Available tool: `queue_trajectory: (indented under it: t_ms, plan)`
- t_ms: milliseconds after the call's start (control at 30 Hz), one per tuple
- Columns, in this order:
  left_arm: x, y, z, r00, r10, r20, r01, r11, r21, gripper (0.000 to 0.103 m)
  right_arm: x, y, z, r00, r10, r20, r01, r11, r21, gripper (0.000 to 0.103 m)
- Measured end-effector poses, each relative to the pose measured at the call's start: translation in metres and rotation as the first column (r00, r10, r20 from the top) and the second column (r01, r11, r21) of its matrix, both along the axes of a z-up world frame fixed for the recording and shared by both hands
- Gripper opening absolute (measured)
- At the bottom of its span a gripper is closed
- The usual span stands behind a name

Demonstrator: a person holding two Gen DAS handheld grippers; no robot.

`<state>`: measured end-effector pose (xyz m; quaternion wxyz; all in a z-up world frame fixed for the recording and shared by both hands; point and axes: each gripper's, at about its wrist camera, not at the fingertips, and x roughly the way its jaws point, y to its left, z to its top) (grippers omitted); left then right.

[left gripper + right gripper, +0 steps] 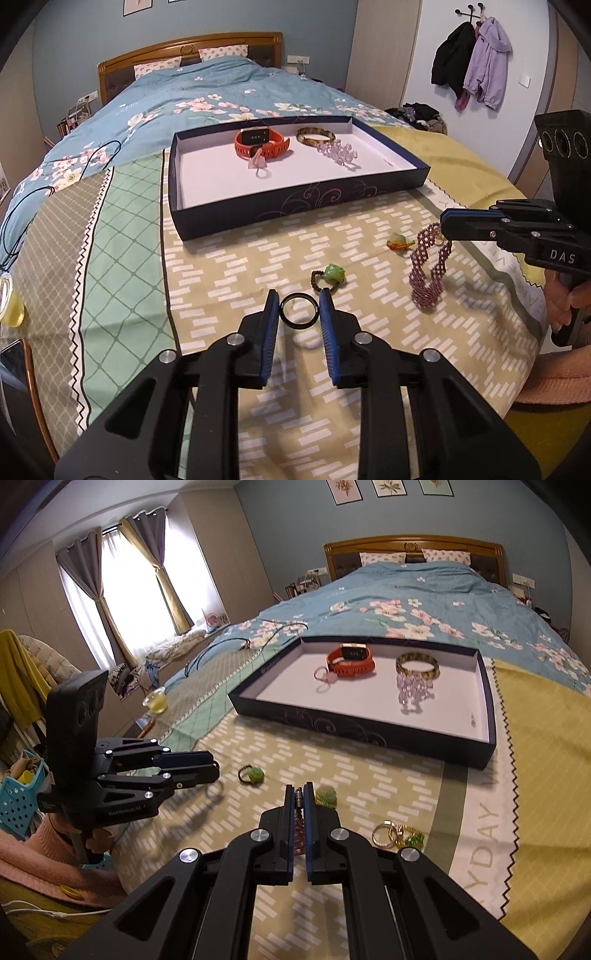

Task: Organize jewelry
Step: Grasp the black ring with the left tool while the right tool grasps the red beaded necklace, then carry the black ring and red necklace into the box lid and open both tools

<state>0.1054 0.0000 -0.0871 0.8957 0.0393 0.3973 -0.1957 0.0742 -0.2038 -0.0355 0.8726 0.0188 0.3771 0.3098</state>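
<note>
A dark box tray (295,206) (369,734) lies on the bed and holds an orange watch (260,143) (351,661), a tortoiseshell bangle (315,136) (417,666), a clear bead bracelet (338,151) (413,690) and a pink ring charm (259,165) (325,675). My left gripper (298,308) (207,768) is shut on a black ring (298,309), held just above the bedspread. My right gripper (300,801) (443,225) is shut on a purple beaded bracelet (428,269) (298,830), which hangs down from it.
On the patterned bedspread lie a green charm on a bead loop (330,276) (251,774), a small orange-green charm (399,243) (325,795) and gold rings with green beads (397,835). A glass of yellow liquid (155,700) stands left of the bed. Black cables (44,192) lie on the quilt.
</note>
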Motion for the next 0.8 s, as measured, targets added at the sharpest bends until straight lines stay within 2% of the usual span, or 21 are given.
queue_trajectory:
  t_ms: [233, 800]
  plan:
    - [0.001, 0.002, 0.010, 1.000, 0.000, 0.031, 0.000, 1.000, -0.012, 0.022, 0.006, -0.006, 0.014, 0.999, -0.021, 0.027, 0.020, 0.999, 0.032, 0.003]
    - [0.017, -0.004, 0.037, 0.993, -0.008, 0.114, 0.009, 1.000, -0.010, 0.022, 0.027, -0.014, 0.043, 0.992, -0.050, 0.113, 0.046, 0.998, 0.040, 0.003]
